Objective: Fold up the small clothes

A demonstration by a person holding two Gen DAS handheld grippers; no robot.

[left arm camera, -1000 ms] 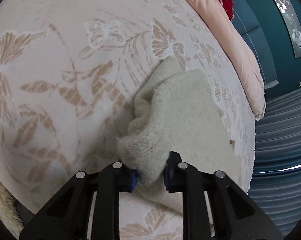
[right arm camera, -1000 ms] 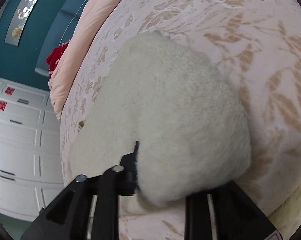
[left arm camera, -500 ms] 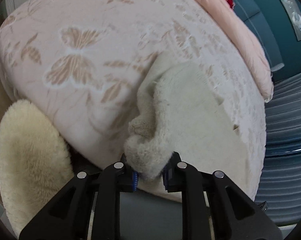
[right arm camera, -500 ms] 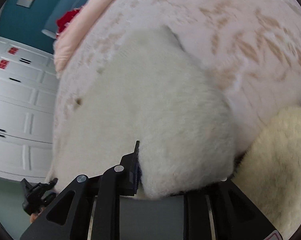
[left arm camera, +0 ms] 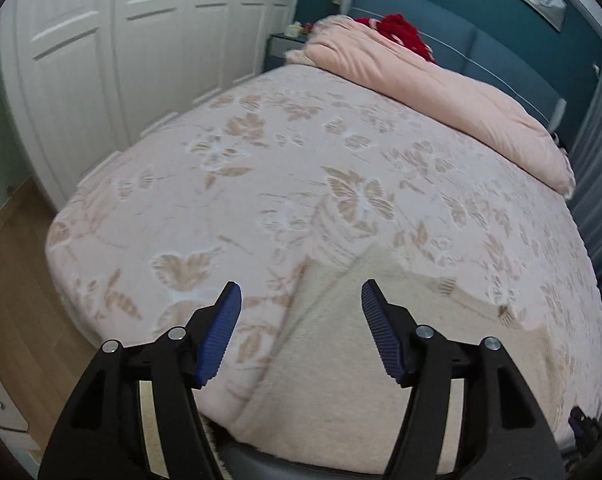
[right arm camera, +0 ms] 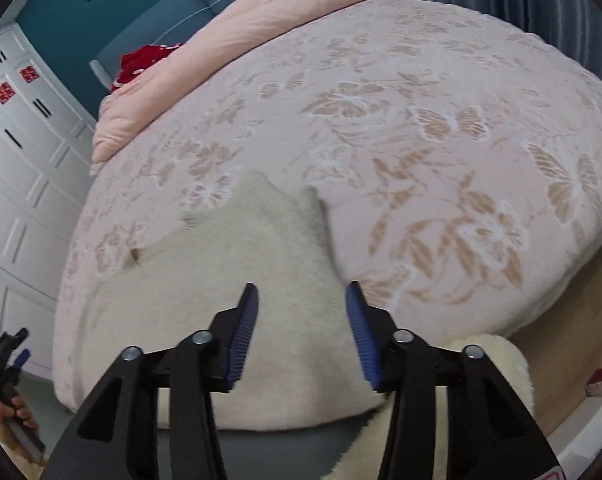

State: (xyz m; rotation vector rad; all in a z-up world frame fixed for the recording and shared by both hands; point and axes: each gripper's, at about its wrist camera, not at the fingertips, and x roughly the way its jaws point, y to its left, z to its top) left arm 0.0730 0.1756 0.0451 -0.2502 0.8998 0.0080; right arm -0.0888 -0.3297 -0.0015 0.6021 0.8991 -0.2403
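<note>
- two grippers, both empty from what i see on my feeds. the left gripper point(left arm camera: 301, 322) has its jaws spread wide, they've just been opening, and nothing sits between the blue pads point(left arm camera: 220, 336).
- the right gripper point(right arm camera: 302, 330) also has its jaws apart with a clear gap, no fabric pinched, pads not pressing on anything.
- the cream knit garment point(right arm camera: 261, 300) lies flat on the bedspread point(right arm camera: 421, 140) at the near edge of the bed, below both grippers. its far edge comes to a soft peak, and a small brown tag point(right arm camera: 135, 256) shows near its side.
- in the left view the same garment point(left arm camera: 361, 360) spreads from below the gripper off to the right, with one straight diagonal edge running up toward the middle of the bed.
- a pink duvet point(left arm camera: 441, 92) is rolled along the headboard end with something red point(left arm camera: 401, 32) behind it.
- a fluffy cream rug point(right arm camera: 493, 380) peeks out by the foot of the bed under my right gripper.
- white wardrobe doors point(left arm camera: 101, 60) stand off to the side, and the other gripper point(right arm camera: 5, 360), held in a hand, shows at the right view's left edge.
</note>
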